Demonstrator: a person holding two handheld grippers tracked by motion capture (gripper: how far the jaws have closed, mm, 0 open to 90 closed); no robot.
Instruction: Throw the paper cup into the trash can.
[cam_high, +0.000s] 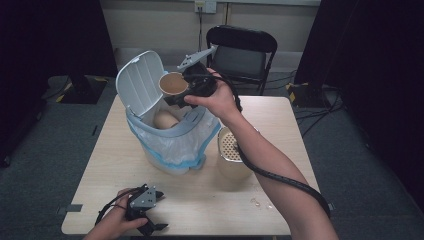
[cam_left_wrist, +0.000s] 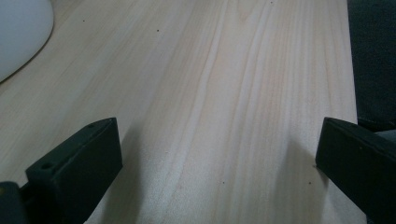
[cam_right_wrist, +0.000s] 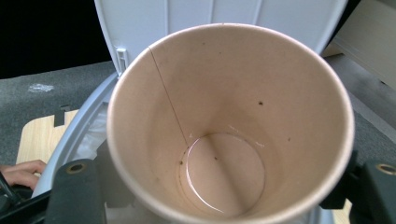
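Nearest me, the left tongs (cam_high: 150, 212) rest low on the pale wooden surface (cam_high: 200, 200), jaws wide apart with bare wood between them. Further on, a tan cup with a perforated lid (cam_high: 231, 155) stands just beside a white plastic bin lined with a clear bag (cam_high: 170, 145), lid raised. Above the bin's mouth, the right tongs (cam_high: 177, 95) are clamped on a brown paper cup (cam_high: 173, 83), tipped on its side and empty inside.

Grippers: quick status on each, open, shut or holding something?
Left gripper: open, jaws wide apart over the table, nothing between them.
Right gripper: shut on the paper cup, held over the lined bin.
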